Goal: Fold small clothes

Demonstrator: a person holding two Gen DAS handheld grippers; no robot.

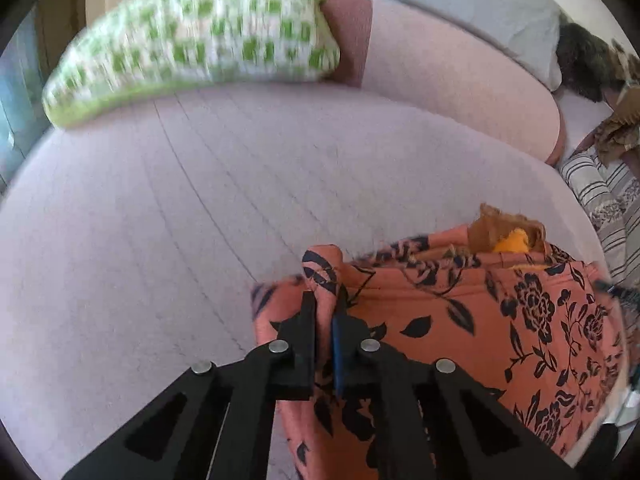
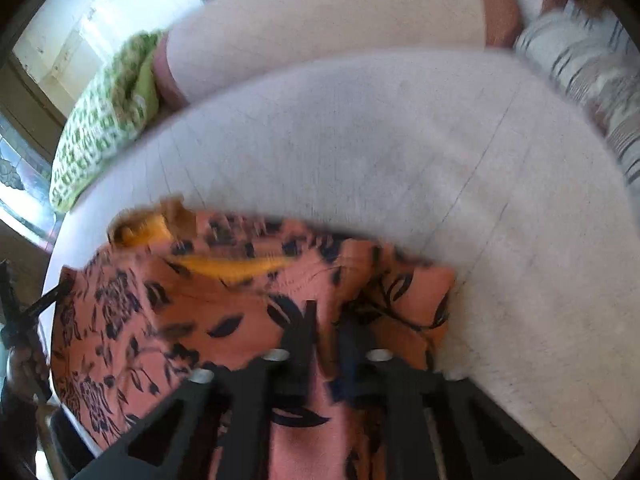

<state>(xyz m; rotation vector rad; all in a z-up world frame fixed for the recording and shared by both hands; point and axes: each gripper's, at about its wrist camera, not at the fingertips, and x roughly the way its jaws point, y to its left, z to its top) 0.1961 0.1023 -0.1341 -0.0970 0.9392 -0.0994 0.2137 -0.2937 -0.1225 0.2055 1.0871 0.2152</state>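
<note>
Now each hand-held gripper, left and right, is clamped on 1 near corner of the floral garment, which stretches crosswise between them.

Garment: small, salmon-orange fabric with a dark navy floral and leaf print. Lies rumpled on a pale cushion, near its front edge. Yellow-orange lining shows at the far opening (brownish trim beside it). Both corners bunched upward.
</note>
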